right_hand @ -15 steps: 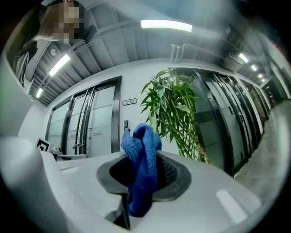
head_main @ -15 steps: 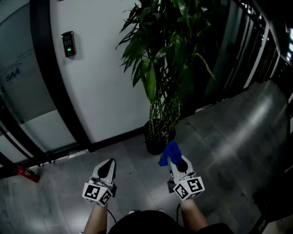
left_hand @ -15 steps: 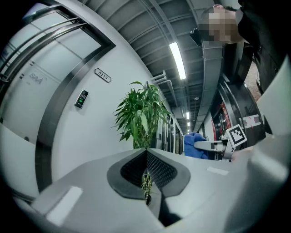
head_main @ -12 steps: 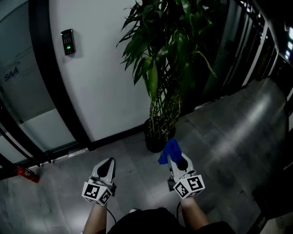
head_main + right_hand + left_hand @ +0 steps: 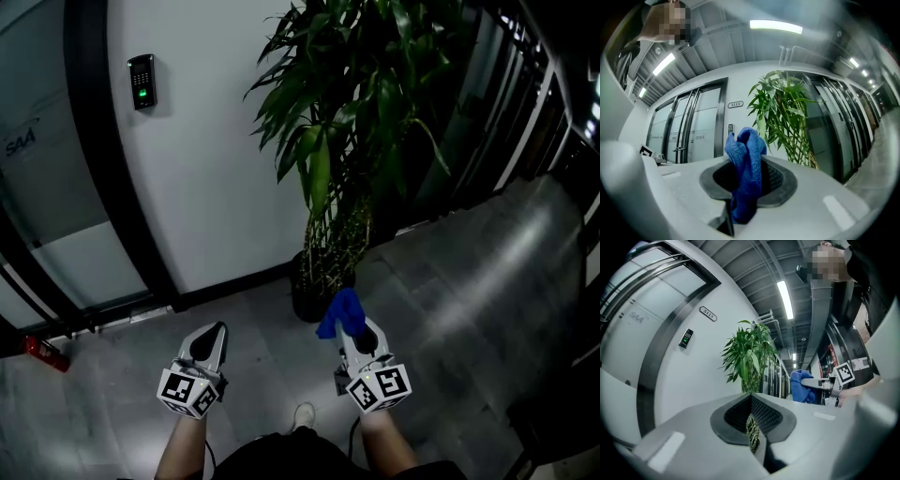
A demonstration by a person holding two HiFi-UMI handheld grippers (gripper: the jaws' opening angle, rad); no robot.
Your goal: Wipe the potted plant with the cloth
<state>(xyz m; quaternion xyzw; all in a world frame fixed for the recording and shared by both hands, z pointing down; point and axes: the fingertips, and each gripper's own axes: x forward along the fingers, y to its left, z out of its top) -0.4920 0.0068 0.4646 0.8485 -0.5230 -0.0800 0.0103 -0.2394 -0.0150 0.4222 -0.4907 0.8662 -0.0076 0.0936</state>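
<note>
A tall potted plant (image 5: 356, 103) with long green leaves stands in a dark pot (image 5: 305, 292) against the white wall; it also shows ahead as the plant (image 5: 747, 355) in the left gripper view and the plant (image 5: 785, 115) in the right gripper view. My right gripper (image 5: 354, 330) is shut on a blue cloth (image 5: 339, 313), just in front of the pot. The cloth (image 5: 745, 176) bunches up between the jaws. My left gripper (image 5: 208, 342) hangs to the left, shut and empty, its jaws closed together (image 5: 752, 434).
A white wall with a keypad reader (image 5: 142, 82) stands behind the plant. Black-framed glass doors (image 5: 56, 216) lie to the left, and dark glass panels (image 5: 525, 84) to the right. A red object (image 5: 42, 354) lies on the grey floor at left. My shoe (image 5: 302, 415) shows below.
The view has shifted slightly; both grippers sit a little lower and further left in the head view. The right gripper still holds the cloth near the pot.
</note>
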